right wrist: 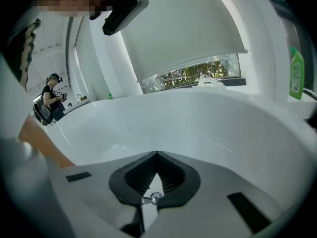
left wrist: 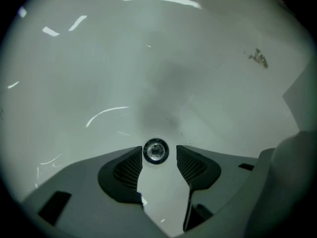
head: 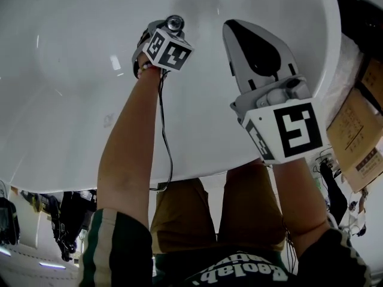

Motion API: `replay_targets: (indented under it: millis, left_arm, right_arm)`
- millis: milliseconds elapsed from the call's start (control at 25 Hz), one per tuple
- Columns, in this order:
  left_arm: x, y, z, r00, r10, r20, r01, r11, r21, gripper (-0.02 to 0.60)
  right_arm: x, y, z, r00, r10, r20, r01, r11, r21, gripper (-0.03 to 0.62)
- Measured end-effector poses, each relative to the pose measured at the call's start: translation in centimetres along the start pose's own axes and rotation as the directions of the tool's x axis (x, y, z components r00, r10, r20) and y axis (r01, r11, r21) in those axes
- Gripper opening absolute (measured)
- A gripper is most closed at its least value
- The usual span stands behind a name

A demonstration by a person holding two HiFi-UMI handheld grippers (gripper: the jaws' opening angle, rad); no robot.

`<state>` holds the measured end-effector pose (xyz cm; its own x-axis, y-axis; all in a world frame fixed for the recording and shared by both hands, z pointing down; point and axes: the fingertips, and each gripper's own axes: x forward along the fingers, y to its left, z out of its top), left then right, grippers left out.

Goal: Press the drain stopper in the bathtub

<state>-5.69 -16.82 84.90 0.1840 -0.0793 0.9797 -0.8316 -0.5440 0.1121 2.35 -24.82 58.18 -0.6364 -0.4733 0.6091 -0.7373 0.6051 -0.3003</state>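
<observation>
The round chrome drain stopper (left wrist: 156, 151) sits in the white bathtub floor (left wrist: 148, 68). In the left gripper view it shows in the gap just beyond the tips of my left gripper (left wrist: 159, 156). The jaws stand open and apart from it, with nothing between the pads. In the head view my left gripper (head: 163, 40) reaches down into the tub, its jaws hidden under its marker cube. My right gripper (head: 234, 28) hovers to the right of it, higher over the tub. Its jaws (right wrist: 157, 155) are shut tip to tip on nothing.
The tub's rim (head: 179, 178) runs in front of the person's legs. A green bottle (right wrist: 296, 73) stands on the ledge at the far right. Cardboard boxes (head: 359, 130) lie outside the tub at the right. A person (right wrist: 52, 97) stands far off at the left.
</observation>
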Motion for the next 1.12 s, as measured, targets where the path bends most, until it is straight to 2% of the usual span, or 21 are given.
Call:
replay_targets:
  millis: [280, 480, 640, 760, 960, 1120]
  left_arm:
    - [-7.9, 0.5, 1.0, 0.999, 0.02, 0.048, -0.017, 0.998, -0.067, 0.219]
    - [-13.8, 1.5, 2.0, 0.993, 0.036, 0.113, -0.031, 0.998, -0.046, 0.22]
    - [-18.8, -0.3, 3.2, 0.988, 0.022, 0.155, -0.021, 1.0, -0.007, 0.219]
    - [-23.1, -1.5, 3.2, 0.985, 0.023, 0.173, -0.027, 0.999, 0.019, 0.221]
    - [-31.0, -3.0, 2.0, 0.979, 0.035, 0.201, -0.039, 0.999, 0.017, 0.221]
    - [-37.3, -3.8, 2.0, 0.967, 0.052, 0.249, -0.064, 0.997, 0.04, 0.219]
  right_arm:
    - [-3.2, 3.2, 3.8, 0.999, 0.028, -0.017, -0.029, 0.998, -0.061, 0.011]
    - [-4.5, 5.2, 7.2, 1.0, 0.021, -0.014, -0.022, 0.996, -0.091, 0.011]
    - [-7.0, 5.6, 9.5, 1.0, 0.013, -0.012, -0.014, 0.998, -0.067, 0.011]
    - [-9.2, 6.5, 11.2, 1.0, 0.004, -0.012, -0.006, 0.996, -0.086, 0.011]
    - [-14.3, 10.1, 13.2, 0.999, 0.02, -0.037, -0.024, 0.992, -0.123, 0.011]
    - [-18.3, 13.2, 16.1, 1.0, 0.011, -0.016, -0.013, 0.988, -0.155, 0.011]
